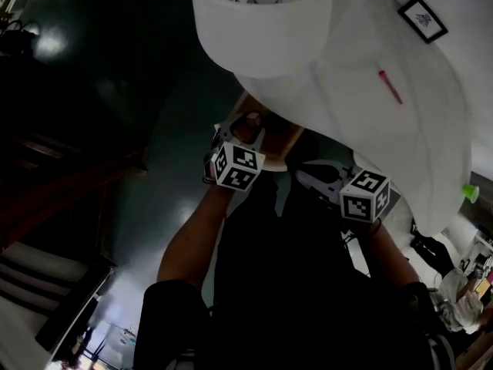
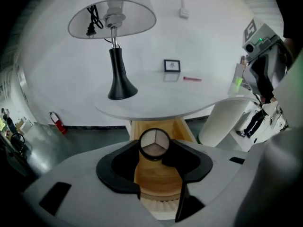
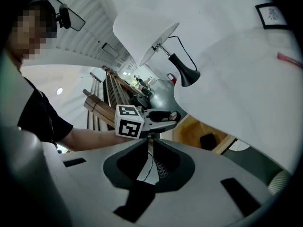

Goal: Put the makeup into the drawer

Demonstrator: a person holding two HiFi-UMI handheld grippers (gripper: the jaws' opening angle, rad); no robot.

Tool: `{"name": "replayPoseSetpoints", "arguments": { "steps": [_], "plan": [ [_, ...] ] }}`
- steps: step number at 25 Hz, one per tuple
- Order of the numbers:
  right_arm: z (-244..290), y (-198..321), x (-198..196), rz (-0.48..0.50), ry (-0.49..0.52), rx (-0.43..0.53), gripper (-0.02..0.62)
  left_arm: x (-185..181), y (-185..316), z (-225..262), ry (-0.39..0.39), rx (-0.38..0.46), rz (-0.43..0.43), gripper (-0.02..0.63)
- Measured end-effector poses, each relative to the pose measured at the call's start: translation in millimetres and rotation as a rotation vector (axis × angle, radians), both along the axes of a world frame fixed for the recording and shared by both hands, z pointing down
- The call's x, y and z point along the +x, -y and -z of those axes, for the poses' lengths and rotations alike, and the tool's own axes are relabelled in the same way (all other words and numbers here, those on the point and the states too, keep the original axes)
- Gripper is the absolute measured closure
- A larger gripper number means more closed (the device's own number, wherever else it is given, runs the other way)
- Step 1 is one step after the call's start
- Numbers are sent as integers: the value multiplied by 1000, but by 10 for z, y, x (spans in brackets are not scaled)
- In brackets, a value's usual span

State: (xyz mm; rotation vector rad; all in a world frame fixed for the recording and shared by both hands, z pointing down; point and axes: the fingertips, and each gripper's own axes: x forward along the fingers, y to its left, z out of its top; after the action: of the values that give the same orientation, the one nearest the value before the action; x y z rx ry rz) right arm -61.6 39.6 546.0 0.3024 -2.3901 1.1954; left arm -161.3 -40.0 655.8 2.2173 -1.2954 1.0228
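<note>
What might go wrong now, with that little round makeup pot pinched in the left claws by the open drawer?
The round black-rimmed makeup compact sits only at the tips of the left gripper, held by its smooth rim. It may slip and miss the open wooden drawer. The white round tabletop overhangs that drawer, so the gripper could knock its edge going in.
</note>
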Motion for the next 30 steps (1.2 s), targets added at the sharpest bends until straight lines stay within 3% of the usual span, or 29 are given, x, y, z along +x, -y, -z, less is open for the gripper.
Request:
{"name": "replayPoseSetpoints", "arguments": {
  "steps": [8, 18, 30],
  "plan": [
    [-111, -218, 52, -57, -25, -26, 578, 36, -7, -212, 33, -31, -89, 388],
    [-152, -247, -1, -67, -18, -18, 578, 64, -101, -421, 134, -85, -231, 388],
    [-38, -268, 51, -75, -25, 10, 578, 99, -226, -669, 198, -161, -307, 388]
  ]
}}
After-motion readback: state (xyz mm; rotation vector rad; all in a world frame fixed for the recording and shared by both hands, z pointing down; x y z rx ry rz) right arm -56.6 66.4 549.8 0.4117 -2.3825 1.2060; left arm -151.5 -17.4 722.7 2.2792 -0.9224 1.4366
